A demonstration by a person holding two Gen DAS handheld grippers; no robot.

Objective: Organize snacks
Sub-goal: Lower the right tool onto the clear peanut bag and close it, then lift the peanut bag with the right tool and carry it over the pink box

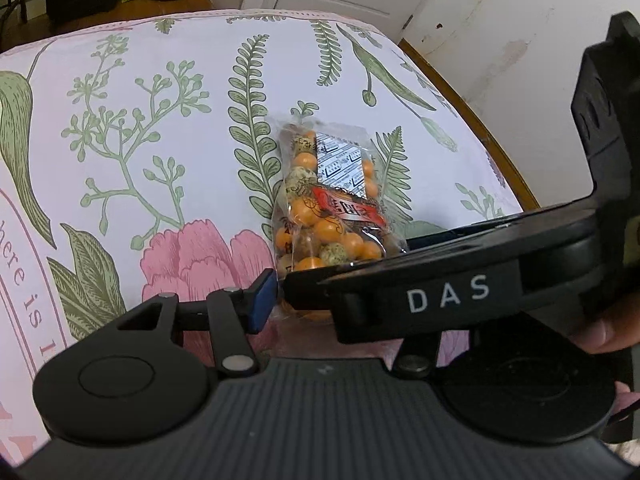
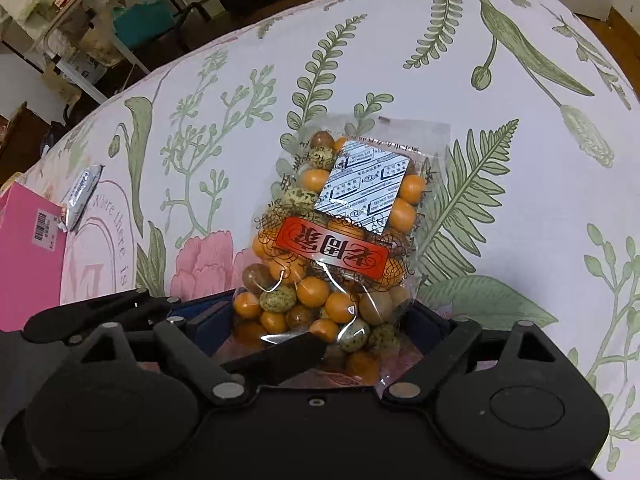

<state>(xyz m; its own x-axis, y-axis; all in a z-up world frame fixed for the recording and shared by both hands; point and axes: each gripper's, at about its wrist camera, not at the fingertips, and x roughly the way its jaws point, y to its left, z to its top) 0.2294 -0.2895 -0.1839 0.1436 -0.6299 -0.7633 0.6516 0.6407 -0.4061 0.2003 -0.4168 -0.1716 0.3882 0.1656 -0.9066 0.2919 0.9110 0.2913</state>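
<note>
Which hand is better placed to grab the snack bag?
Probably right: the right hand-held gripper stands open astride the snack bag, centred; the left hand-held gripper reaches in sideways, one finger hidden.

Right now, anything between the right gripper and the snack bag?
Yes. The snack bag's near end already lies between the open fingers of the right gripper, but a finger of the left gripper reaches in across that same end, probably in the closing path. Nothing else visible intervenes.
</note>
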